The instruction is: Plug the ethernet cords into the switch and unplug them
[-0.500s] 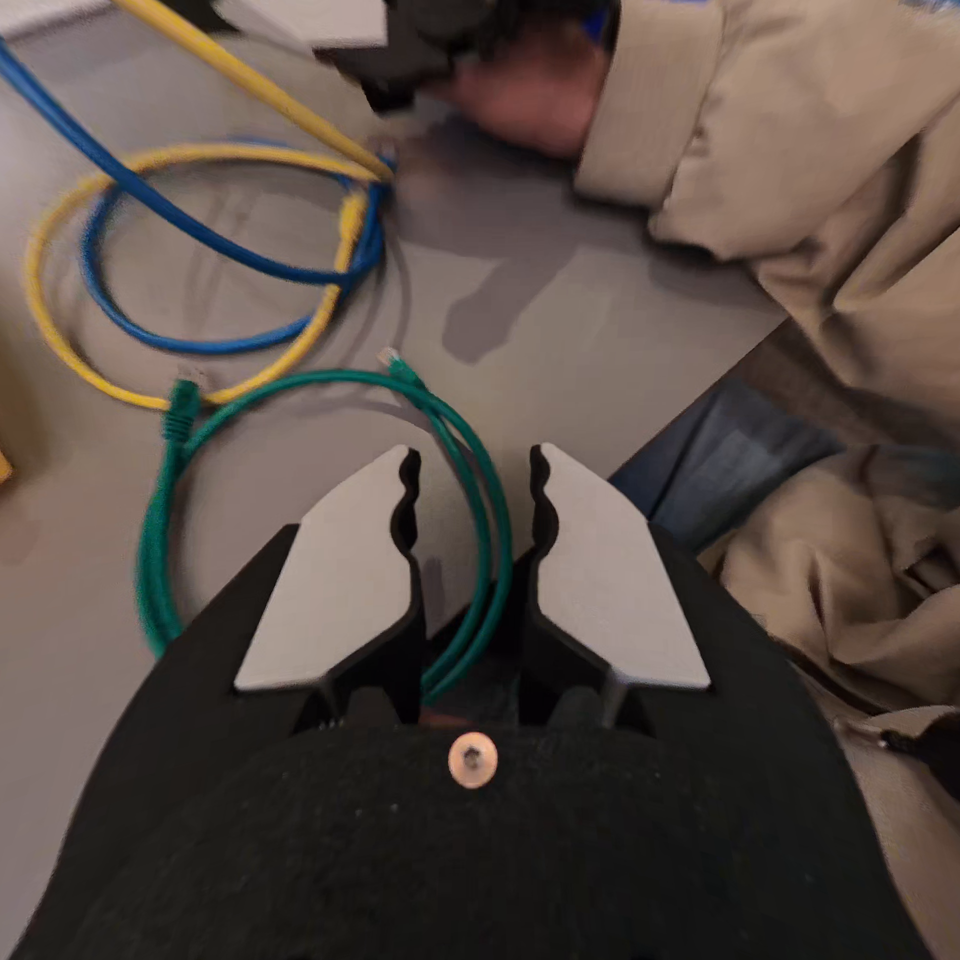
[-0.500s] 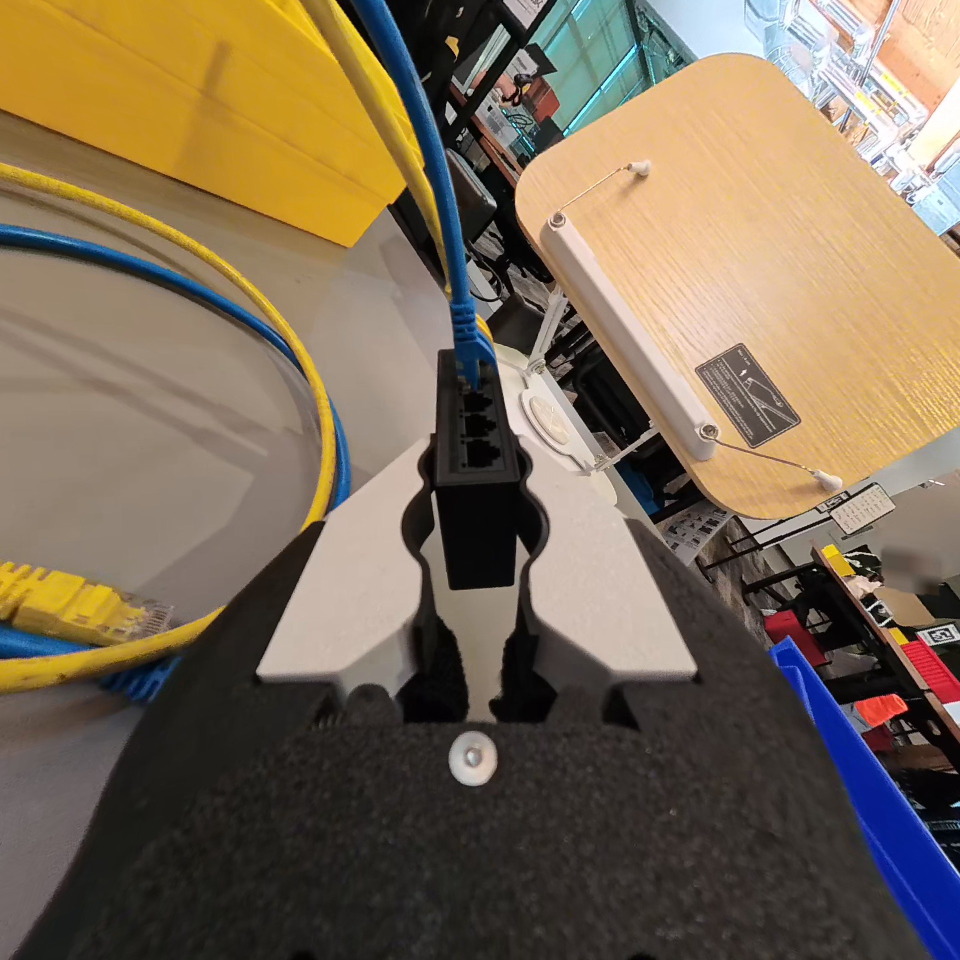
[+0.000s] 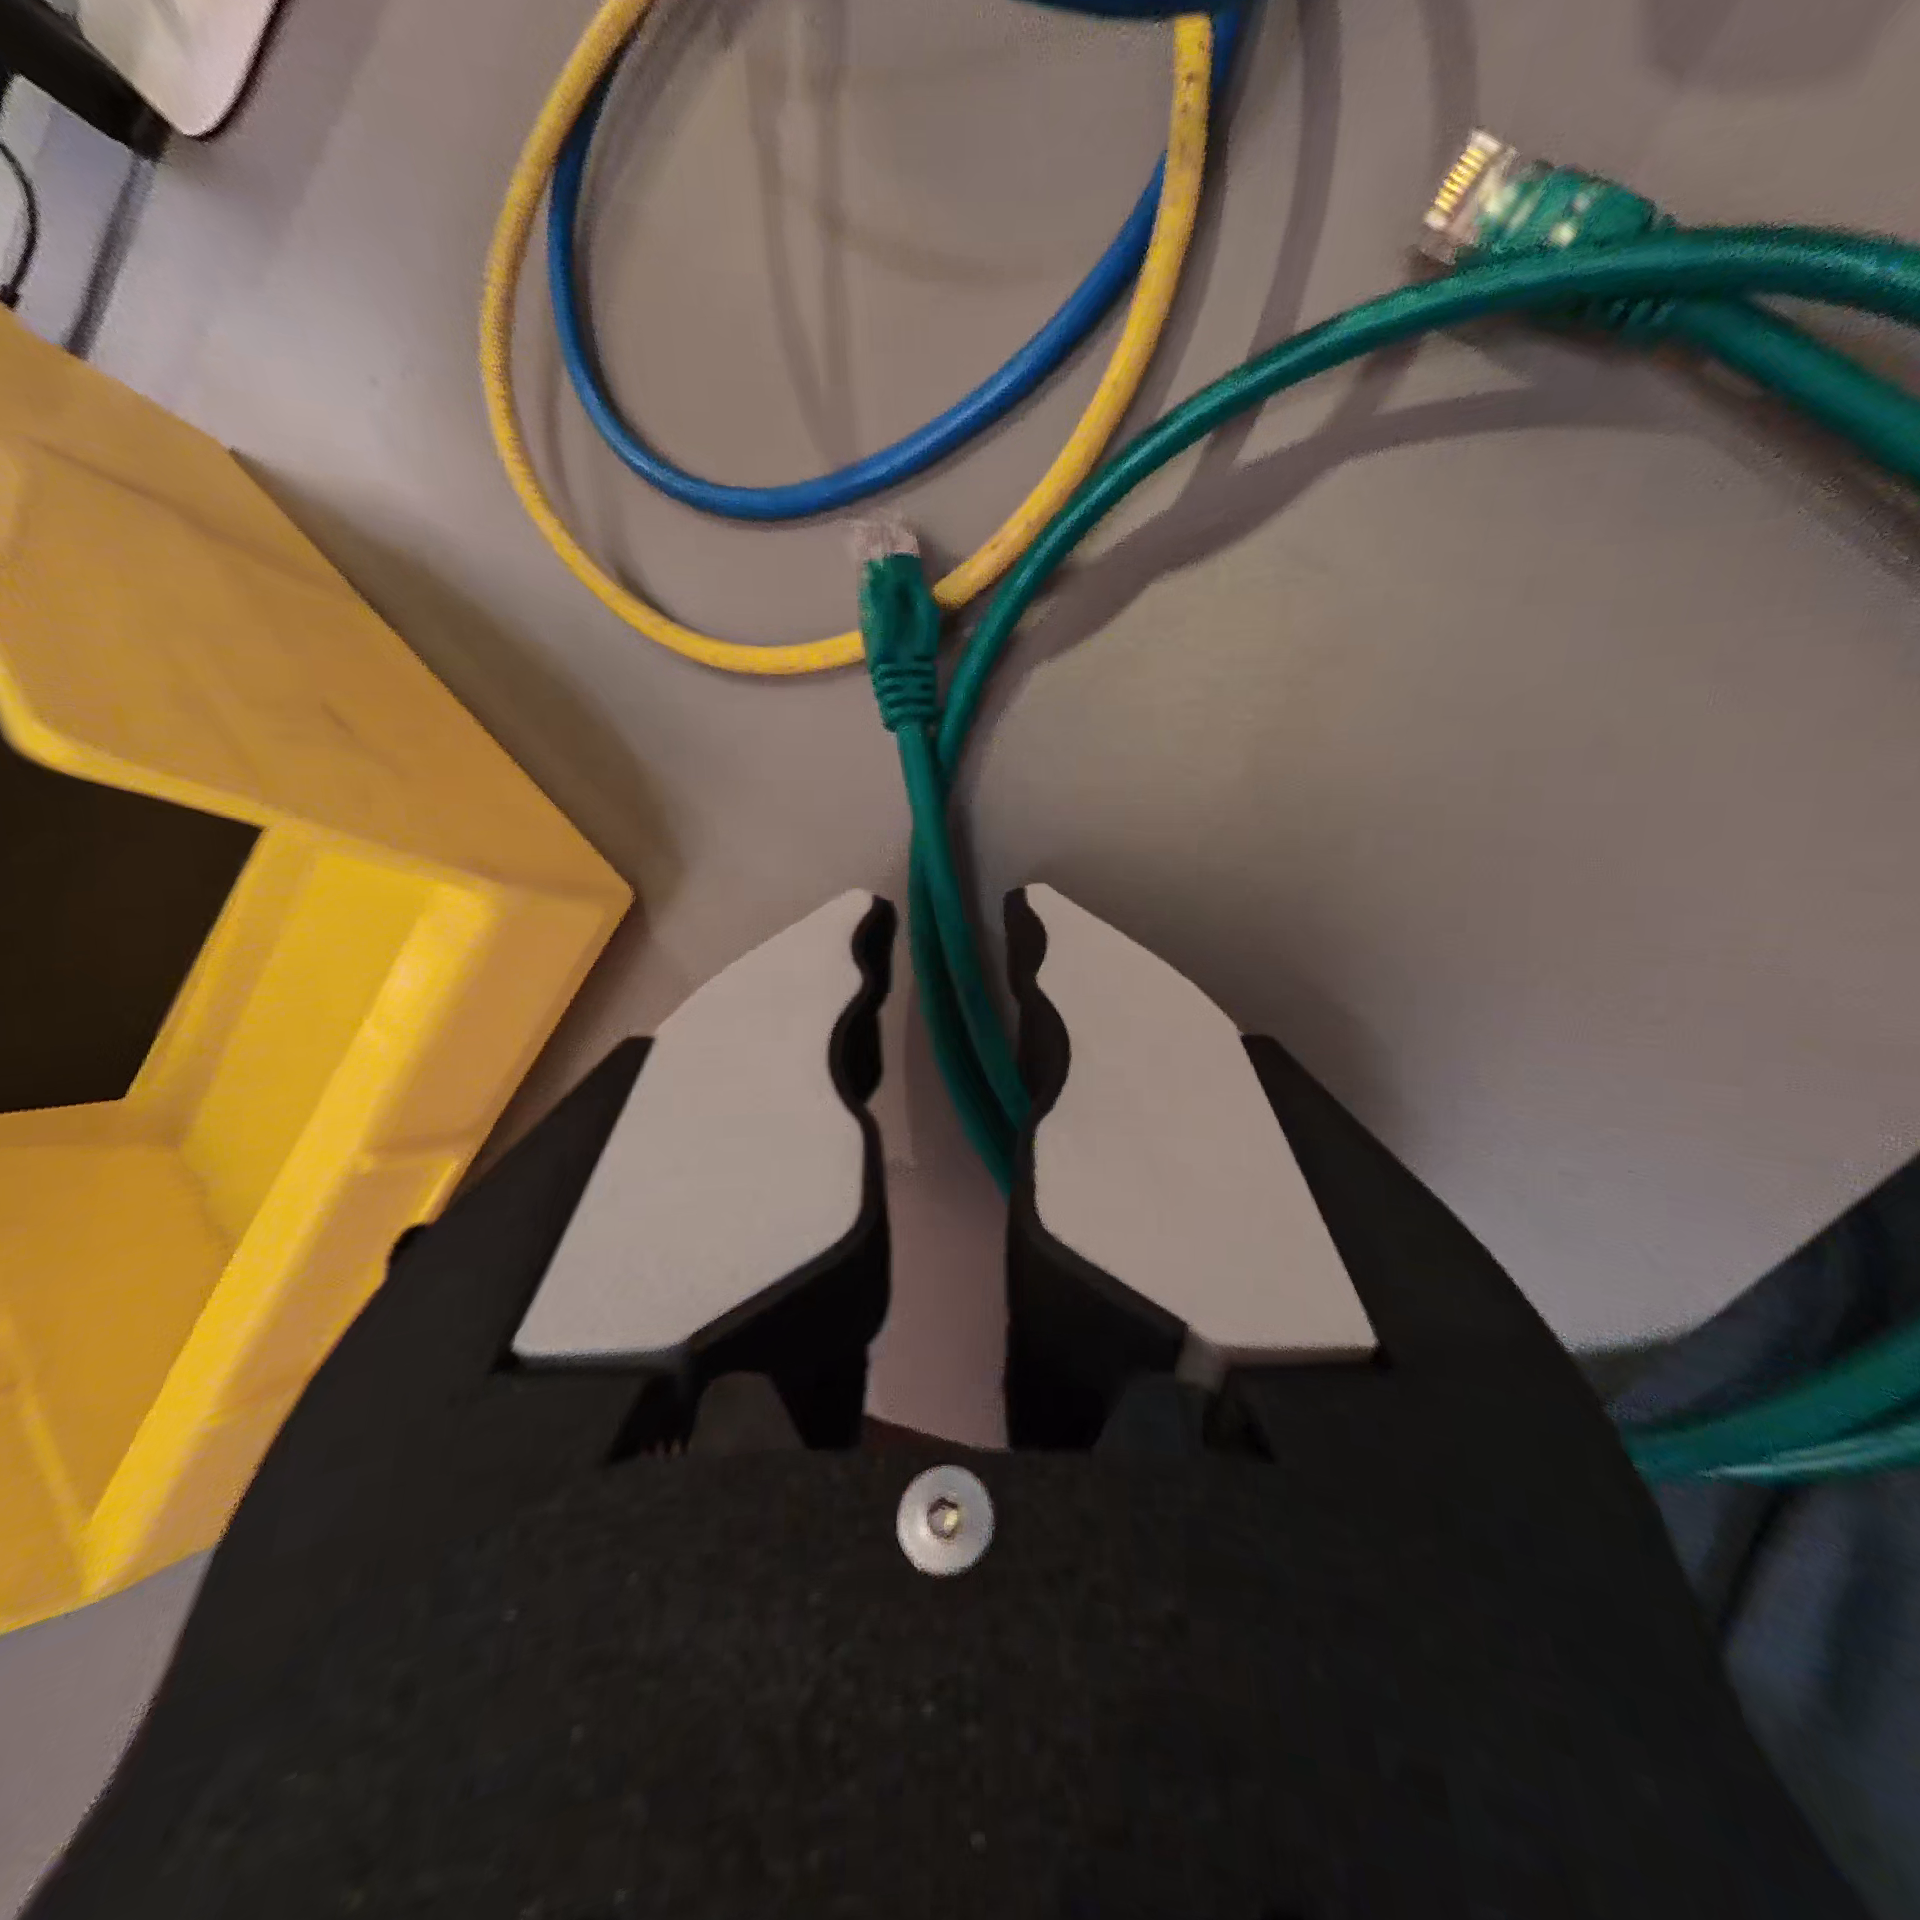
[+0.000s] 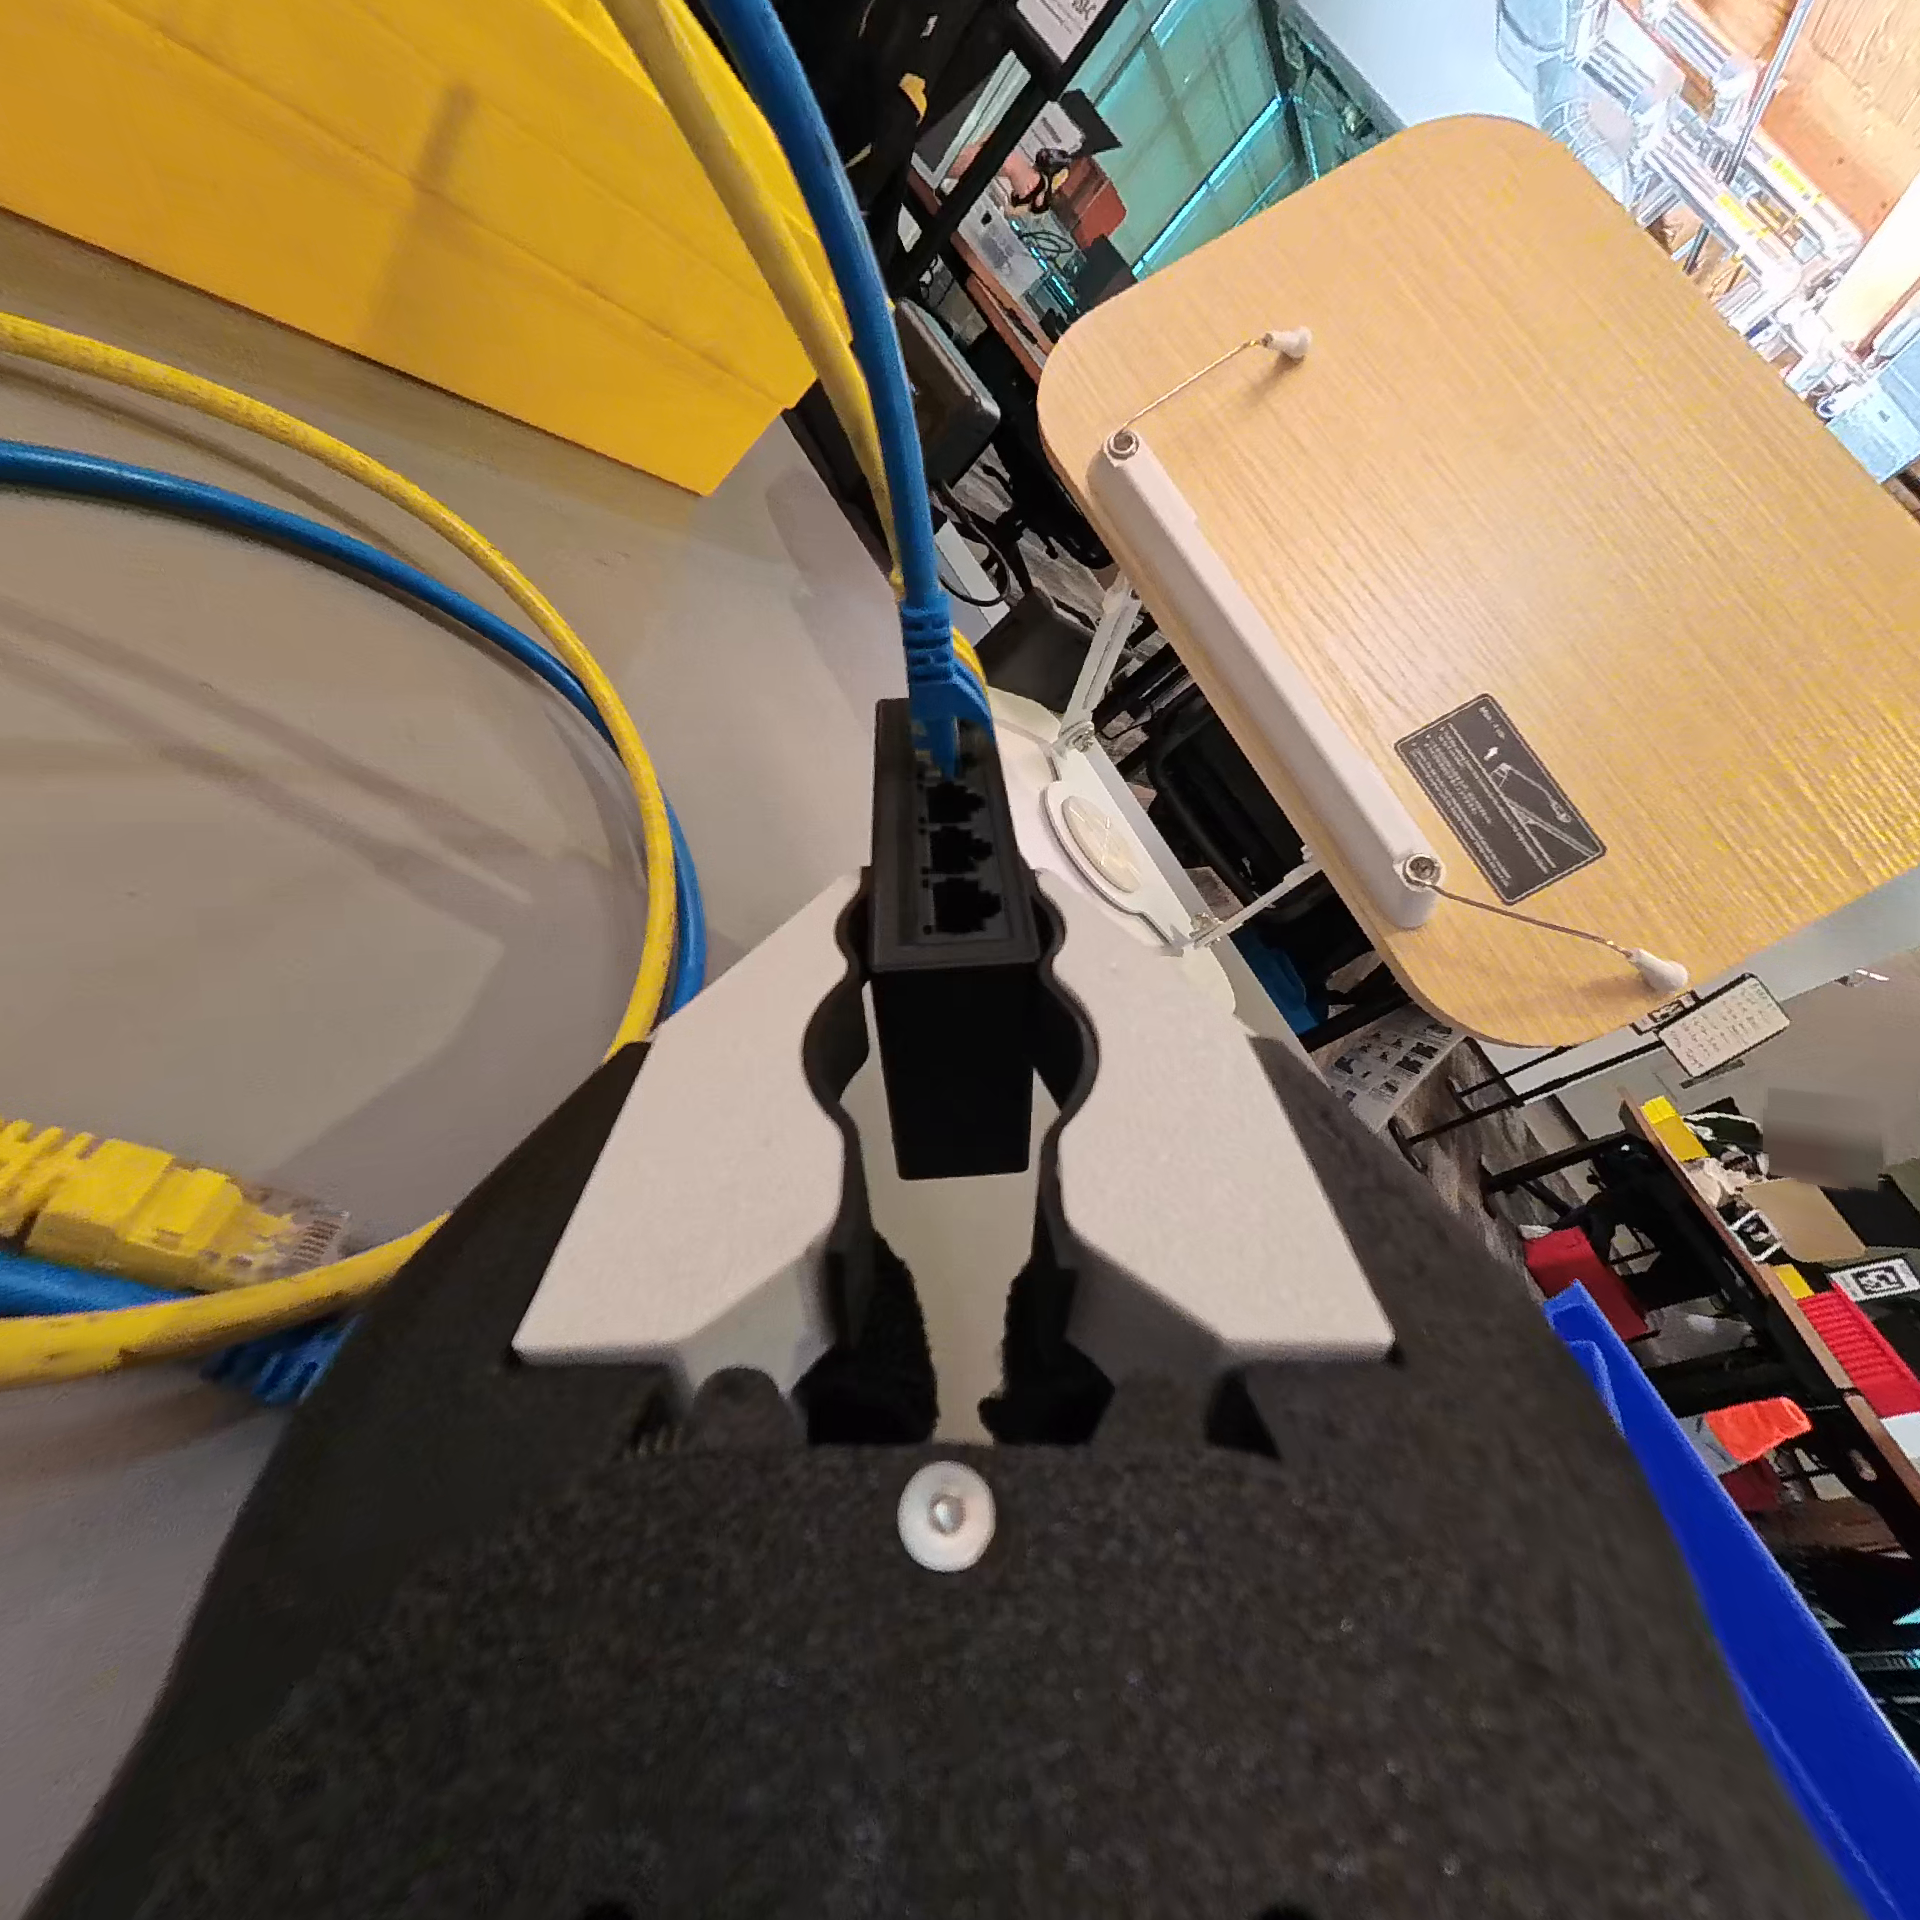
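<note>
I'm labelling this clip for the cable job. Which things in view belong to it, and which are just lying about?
Part of the job:
- black switch, clamped in the right gripper
- blue cord, plugged into it
- yellow cord
- green cord, running between the open left gripper's fingers

Lying about:
- yellow bin
- wooden tabletop
- blue bin

A: Left wrist view?
B: Two cord loops (image 3: 831, 457) are lying nested on the table (image 3: 1455, 831), a bin (image 3: 260, 831) sitting left of them. A third cord (image 3: 935, 862) is running between the left gripper (image 3: 948, 914) fingers (touching? can't tell).
A: Right wrist view?
B: The switch (image 4: 951, 997) is sitting between the right gripper (image 4: 951, 935) fingers, one cord (image 4: 894, 436) plugged into its far port.
</note>
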Demonstrator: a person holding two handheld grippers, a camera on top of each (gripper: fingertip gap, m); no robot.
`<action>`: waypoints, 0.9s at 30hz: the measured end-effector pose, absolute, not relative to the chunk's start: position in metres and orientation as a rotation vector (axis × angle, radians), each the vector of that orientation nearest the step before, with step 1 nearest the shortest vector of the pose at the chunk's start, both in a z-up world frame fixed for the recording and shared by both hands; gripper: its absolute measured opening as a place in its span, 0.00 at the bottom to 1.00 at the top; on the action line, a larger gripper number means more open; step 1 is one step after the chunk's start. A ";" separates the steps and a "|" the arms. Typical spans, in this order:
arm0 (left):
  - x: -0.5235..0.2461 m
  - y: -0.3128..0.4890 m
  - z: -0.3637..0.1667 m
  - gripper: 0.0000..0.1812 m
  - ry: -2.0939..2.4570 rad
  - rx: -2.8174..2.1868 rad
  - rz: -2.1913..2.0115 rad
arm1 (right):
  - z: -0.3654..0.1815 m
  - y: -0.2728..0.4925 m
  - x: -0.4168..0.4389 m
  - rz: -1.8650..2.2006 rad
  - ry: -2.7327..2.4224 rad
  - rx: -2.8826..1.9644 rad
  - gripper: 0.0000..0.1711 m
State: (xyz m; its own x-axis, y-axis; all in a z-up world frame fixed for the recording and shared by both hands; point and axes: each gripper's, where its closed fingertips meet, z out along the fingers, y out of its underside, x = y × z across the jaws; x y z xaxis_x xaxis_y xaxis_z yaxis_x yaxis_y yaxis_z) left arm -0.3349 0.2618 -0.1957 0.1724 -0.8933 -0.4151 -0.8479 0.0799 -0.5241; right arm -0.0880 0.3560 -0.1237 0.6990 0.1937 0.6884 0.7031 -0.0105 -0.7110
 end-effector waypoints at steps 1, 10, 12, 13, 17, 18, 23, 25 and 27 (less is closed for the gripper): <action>-0.334 0.260 -0.198 0.04 1.680 -1.729 -0.082 | -0.124 0.356 -0.089 -0.469 -0.760 -1.565 0.16; -0.343 0.267 -0.178 0.00 1.593 -1.792 -0.207 | -0.126 0.356 -0.092 -0.478 -0.781 -1.563 0.15; -0.342 0.262 -0.176 0.00 1.592 -1.794 -0.265 | -0.127 0.356 -0.092 -0.474 -0.783 -1.567 0.16; -0.341 0.259 -0.178 0.00 1.598 -1.807 -0.273 | -0.128 0.356 -0.092 -0.472 -0.784 -1.569 0.16; -0.336 0.262 -0.194 0.16 1.557 -1.862 -0.252 | -0.128 0.356 -0.093 -0.469 -0.786 -1.570 0.16; -0.335 0.264 -0.197 0.17 1.551 -1.873 -0.246 | -0.128 0.356 -0.093 -0.470 -0.787 -1.572 0.16; -0.334 0.272 -0.200 0.04 1.557 -1.822 -0.169 | -0.129 0.356 -0.093 -0.471 -0.788 -1.574 0.16; -0.335 0.272 -0.199 0.03 1.576 -1.801 -0.139 | -0.129 0.357 -0.093 -0.470 -0.789 -1.578 0.15; -0.336 0.272 -0.195 0.03 1.573 -1.804 -0.145 | -0.129 0.357 -0.093 -0.475 -0.794 -1.574 0.15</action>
State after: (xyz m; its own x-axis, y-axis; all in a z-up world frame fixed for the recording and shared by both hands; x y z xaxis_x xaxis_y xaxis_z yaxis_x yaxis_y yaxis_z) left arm -0.3362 0.2722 -0.1945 0.2469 -0.8977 -0.3650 -0.8155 0.0109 -0.5786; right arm -0.0935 0.3569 -0.1292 0.6785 0.2181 0.7015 0.7212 -0.0156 -0.6926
